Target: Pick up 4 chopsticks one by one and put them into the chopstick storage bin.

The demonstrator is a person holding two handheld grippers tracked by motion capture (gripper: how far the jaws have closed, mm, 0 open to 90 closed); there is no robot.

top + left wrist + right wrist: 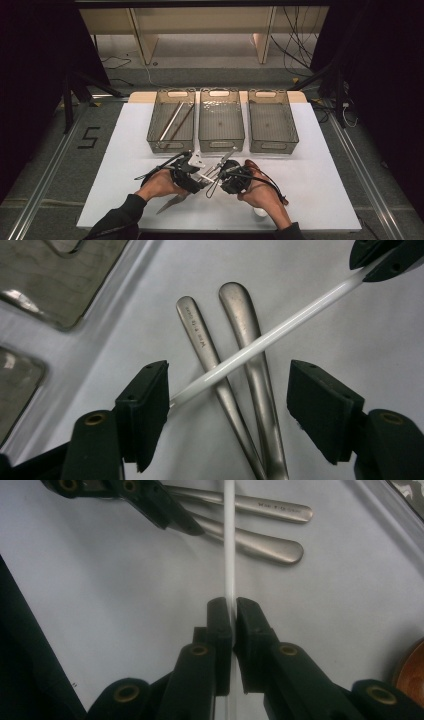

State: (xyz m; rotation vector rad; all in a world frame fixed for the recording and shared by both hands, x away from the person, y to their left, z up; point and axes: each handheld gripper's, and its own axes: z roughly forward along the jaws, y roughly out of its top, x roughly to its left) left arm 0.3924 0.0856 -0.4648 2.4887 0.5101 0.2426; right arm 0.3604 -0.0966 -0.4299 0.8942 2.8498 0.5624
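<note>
High view, near edge: a knife [172, 202] lies on the white table [320, 190] by the left forearm; a small white thing sits by the right wrist, too small to tell.
Right gripper [233, 611]: jaws clenched on a thin white stick [229, 545], which runs out ahead, lifted above the table.
Left gripper [227, 390]: jaws spread and unclenched, one on each side of the stick's free end; pads not pressing it.
Below the stick: two metal handles [240, 340] lie side by side on the table, near the middle of its near half.
Risk: closing low, the left jaws may catch a handle along with the stick, or knock the thin stick askew in the right grip.
Far edge: three mesh baskets [221, 122] in a row; the left one holds long thin sticks.
</note>
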